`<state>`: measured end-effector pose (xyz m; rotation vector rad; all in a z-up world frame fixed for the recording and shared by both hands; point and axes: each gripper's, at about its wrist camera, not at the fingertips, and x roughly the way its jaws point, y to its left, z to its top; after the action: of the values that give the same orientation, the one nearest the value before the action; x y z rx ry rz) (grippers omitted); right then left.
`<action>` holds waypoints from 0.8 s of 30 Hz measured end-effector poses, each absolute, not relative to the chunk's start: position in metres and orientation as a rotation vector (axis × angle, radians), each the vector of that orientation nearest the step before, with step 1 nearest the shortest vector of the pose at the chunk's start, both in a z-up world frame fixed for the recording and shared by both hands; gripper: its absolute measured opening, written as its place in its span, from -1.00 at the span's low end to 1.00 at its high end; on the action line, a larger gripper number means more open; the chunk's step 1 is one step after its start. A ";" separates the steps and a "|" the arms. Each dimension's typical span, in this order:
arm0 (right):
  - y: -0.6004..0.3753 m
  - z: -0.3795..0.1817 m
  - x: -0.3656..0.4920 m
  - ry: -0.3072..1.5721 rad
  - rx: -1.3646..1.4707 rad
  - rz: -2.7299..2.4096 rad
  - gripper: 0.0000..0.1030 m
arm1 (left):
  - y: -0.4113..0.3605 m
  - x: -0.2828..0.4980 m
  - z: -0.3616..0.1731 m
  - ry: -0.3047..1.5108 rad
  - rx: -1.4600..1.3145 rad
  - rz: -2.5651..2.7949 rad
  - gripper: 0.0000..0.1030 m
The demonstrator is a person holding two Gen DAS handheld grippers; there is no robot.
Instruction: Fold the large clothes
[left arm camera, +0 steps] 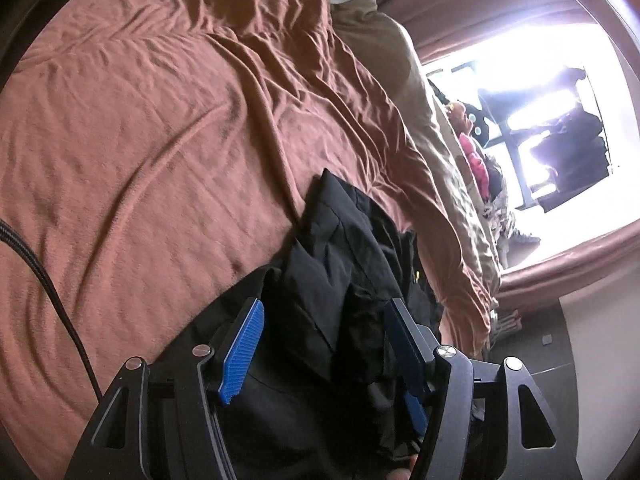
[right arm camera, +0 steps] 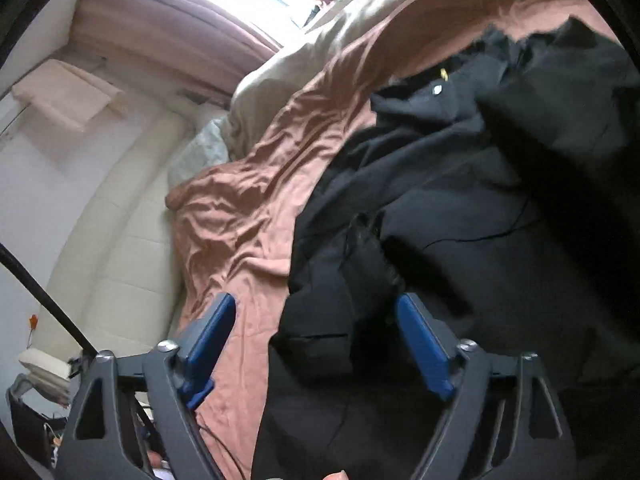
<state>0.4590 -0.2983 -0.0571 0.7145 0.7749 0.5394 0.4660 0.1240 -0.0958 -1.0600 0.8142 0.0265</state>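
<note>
A black garment point(right arm camera: 460, 184) lies rumpled on the bed, both grippers spread wide over it.

It sits crumpled on the brown sheet point(left arm camera: 160, 140), bunched in folds near the bed's edge, with a small yellow tag point(right arm camera: 443, 74) showing on it. The left gripper point(left arm camera: 320, 344) hangs above the heap, its blue pads point(left arm camera: 242, 354) well apart with dark cloth lying between them, gripping nothing. The right gripper point(right arm camera: 316, 344) is just as wide, one finger over the sheet, the other over the cloth. A beige blanket point(left arm camera: 432, 128) lies past the sheet, toward the bright window point(left arm camera: 540, 92). A black cable point(left arm camera: 52, 292) trails across the sheet.
</note>
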 end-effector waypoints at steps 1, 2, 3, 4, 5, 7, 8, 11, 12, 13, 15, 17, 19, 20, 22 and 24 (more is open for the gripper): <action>-0.312 -0.051 0.456 0.776 0.716 0.526 0.61 | 0.123 0.467 -0.097 0.820 -1.058 0.025 0.25; -0.327 -0.047 0.450 0.772 0.721 0.499 0.61 | 0.121 0.468 -0.097 0.824 -1.055 0.020 0.25; -0.336 -0.046 0.438 0.764 0.724 0.474 0.61 | 0.117 0.470 -0.097 0.832 -1.047 0.011 0.25; -0.354 -0.041 0.430 0.750 0.724 0.422 0.61 | 0.113 0.472 -0.097 0.843 -1.032 -0.001 0.25; -0.366 -0.039 0.422 0.741 0.718 0.377 0.61 | 0.109 0.475 -0.096 0.852 -1.018 -0.013 0.25; -0.401 -0.032 0.409 0.731 0.726 0.271 0.61 | 0.098 0.480 -0.094 0.870 -0.986 -0.042 0.25; -0.415 -0.032 0.404 0.733 0.750 0.238 0.61 | 0.095 0.481 -0.094 0.877 -0.974 -0.051 0.25; -0.464 -0.029 0.386 0.705 0.827 0.142 0.61 | 0.081 0.488 -0.097 0.913 -0.934 -0.087 0.25; -0.477 -0.029 0.378 0.693 0.834 0.107 0.61 | 0.079 0.489 -0.099 0.925 -0.926 -0.089 0.25; -0.493 -0.031 0.376 0.684 0.841 0.073 0.61 | 0.078 0.490 -0.102 0.934 -0.914 -0.080 0.25; -0.514 -0.039 0.374 0.672 0.865 0.036 0.61 | 0.075 0.490 -0.104 0.938 -0.890 -0.056 0.25; -0.537 -0.051 0.376 0.676 0.906 -0.011 0.61 | 0.071 0.493 -0.106 0.941 -0.855 -0.045 0.25; -0.554 -0.063 0.384 0.679 0.962 -0.019 0.61 | 0.065 0.497 -0.114 0.934 -0.850 -0.046 0.25; -0.562 -0.067 0.390 0.687 0.986 -0.021 0.60 | 0.063 0.498 -0.118 0.926 -0.854 -0.039 0.25; -0.566 -0.071 0.395 0.693 1.009 -0.027 0.52 | 0.056 0.505 -0.126 0.941 -0.818 -0.017 0.25; -0.578 -0.074 0.394 0.684 1.013 -0.040 0.51 | 0.051 0.512 -0.133 0.954 -0.810 -0.024 0.25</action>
<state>0.3943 -0.5777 -0.0742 1.0128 0.6845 -0.0399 0.5119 0.0513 -0.1330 -0.8102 0.9544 -0.0241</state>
